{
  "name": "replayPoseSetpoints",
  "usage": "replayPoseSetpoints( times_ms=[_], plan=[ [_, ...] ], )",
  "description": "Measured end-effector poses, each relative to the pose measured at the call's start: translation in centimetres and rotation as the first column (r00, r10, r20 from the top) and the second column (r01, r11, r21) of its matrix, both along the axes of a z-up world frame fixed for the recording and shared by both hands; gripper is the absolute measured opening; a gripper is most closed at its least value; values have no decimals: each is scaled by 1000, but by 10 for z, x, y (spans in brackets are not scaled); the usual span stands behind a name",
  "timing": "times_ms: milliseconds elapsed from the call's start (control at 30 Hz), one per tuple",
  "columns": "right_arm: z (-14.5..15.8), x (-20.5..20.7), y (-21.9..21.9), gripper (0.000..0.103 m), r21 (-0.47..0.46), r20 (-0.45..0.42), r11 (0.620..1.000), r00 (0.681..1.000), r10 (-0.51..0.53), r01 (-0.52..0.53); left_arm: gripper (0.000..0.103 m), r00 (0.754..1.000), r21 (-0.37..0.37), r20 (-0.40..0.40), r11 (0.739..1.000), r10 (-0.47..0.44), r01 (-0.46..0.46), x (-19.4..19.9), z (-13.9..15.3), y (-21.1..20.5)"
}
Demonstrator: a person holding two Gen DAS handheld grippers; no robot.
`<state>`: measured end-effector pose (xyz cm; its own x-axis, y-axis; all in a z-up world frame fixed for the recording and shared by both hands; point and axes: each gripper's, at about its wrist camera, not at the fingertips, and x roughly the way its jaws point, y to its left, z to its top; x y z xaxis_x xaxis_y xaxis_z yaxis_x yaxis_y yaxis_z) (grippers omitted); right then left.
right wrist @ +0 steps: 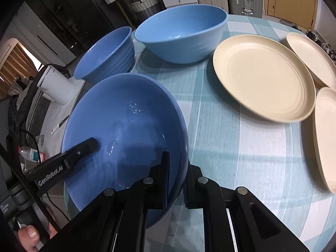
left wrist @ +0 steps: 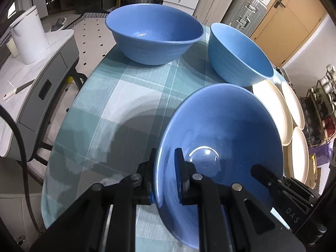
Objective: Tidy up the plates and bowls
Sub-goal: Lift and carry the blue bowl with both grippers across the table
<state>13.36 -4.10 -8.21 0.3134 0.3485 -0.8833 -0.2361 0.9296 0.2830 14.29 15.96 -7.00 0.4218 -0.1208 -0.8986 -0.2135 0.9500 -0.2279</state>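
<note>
Both grippers hold one blue bowl by opposite sides of its rim, tilted above the table. My left gripper is shut on its left rim. My right gripper is shut on its right rim; the bowl also shows in the right wrist view. The right gripper's finger reaches into the bowl in the left view, and the left gripper's finger in the right view. Two more blue bowls stand at the far side. Three cream plates lie on the right.
The round table has a teal plaid cloth. A grey side cabinet with a white kettle stands left of the table. Suitcases and drawers line the far wall.
</note>
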Motion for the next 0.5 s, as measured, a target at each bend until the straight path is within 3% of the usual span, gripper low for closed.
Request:
replayPoseSetpoints(
  times_ms=[500],
  plan=[
    [-5, -38, -10, 10, 6, -18, 1000, 1000, 24, -24, 12, 1000, -9, 1, 999, -31, 31, -35, -1, -11]
  ],
)
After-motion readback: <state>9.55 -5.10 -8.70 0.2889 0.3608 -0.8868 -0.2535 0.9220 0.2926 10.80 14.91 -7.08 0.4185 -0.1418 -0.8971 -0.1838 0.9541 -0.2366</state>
